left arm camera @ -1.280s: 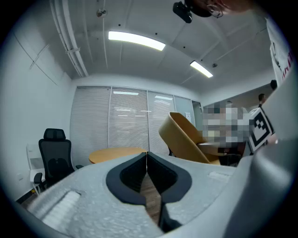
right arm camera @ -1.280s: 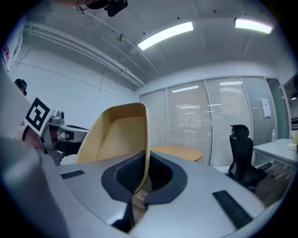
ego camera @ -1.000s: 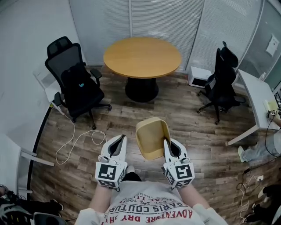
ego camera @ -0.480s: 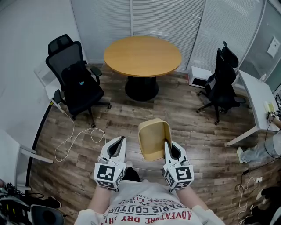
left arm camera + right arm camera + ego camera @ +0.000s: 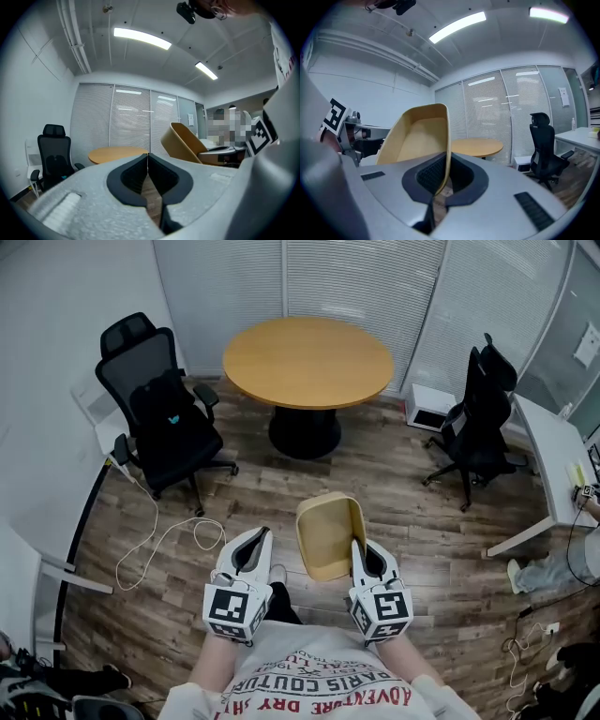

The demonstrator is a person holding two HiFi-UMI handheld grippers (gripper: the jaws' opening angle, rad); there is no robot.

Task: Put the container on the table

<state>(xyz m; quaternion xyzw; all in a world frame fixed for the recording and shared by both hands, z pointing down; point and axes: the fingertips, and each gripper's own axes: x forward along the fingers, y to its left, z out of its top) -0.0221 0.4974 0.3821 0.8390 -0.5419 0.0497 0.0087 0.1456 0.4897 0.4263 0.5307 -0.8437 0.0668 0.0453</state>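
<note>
A tan, tub-shaped container (image 5: 326, 535) hangs tilted in the air in front of me, its open side facing left. My right gripper (image 5: 357, 546) is shut on its right wall; in the right gripper view that thin wall (image 5: 446, 154) runs down between the jaws. My left gripper (image 5: 263, 534) is shut with nothing in it, a short way left of the container (image 5: 187, 143). The round wooden table (image 5: 307, 362) stands ahead across the floor, also seen as a tabletop (image 5: 477, 145) past the jaws.
A black office chair (image 5: 164, 418) stands left of the table, another black chair (image 5: 480, 423) to its right. A white desk (image 5: 553, 465) lines the right side. A white cable (image 5: 164, 540) loops on the wood floor at left. A white box (image 5: 429, 407) sits by the wall.
Both grippers and the container have drifted slightly right and lower in the head view. The grip on the container is unchanged.
</note>
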